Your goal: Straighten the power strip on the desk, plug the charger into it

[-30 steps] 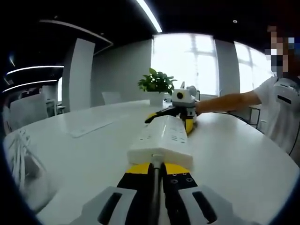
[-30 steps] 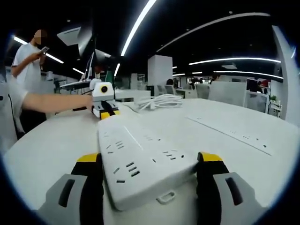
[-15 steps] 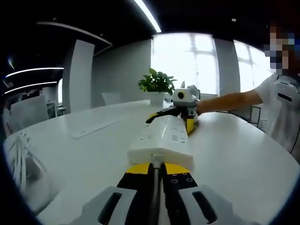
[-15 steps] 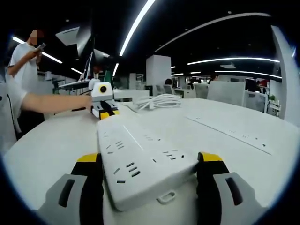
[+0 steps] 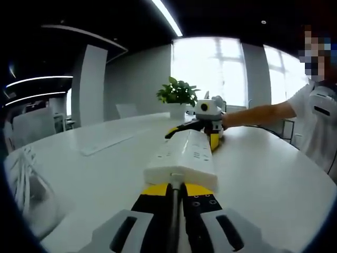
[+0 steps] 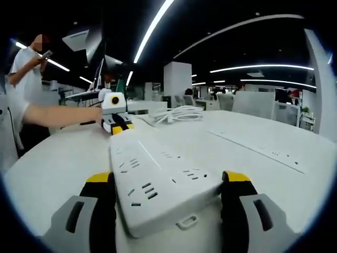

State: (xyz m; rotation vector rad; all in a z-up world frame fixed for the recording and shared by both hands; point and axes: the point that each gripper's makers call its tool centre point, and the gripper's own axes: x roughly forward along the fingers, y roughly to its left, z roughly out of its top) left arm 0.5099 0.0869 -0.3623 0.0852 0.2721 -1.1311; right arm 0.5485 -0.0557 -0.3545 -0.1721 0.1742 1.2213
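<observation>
A long white power strip (image 5: 184, 155) lies flat on the white table (image 5: 105, 179), stretched between both grippers. My left gripper (image 5: 176, 187) is shut on its near end, jaws pressed together. At the far end in the left gripper view, my right gripper (image 5: 192, 138) straddles the strip. In the right gripper view the strip (image 6: 152, 163) fills the gap between the yellow-tipped jaws of my right gripper (image 6: 168, 179), which press on its two long sides. The left gripper (image 6: 120, 128) holds the far end there. A coil of white cable (image 6: 179, 113) lies beyond; whether it has a charger I cannot tell.
A flush socket panel (image 6: 258, 149) is set into the tabletop to the right of the strip. A potted plant (image 5: 177, 95) stands at the table's far side. The white cable coil (image 5: 23, 182) lies at the left edge. A person (image 6: 31, 63) stands in the background.
</observation>
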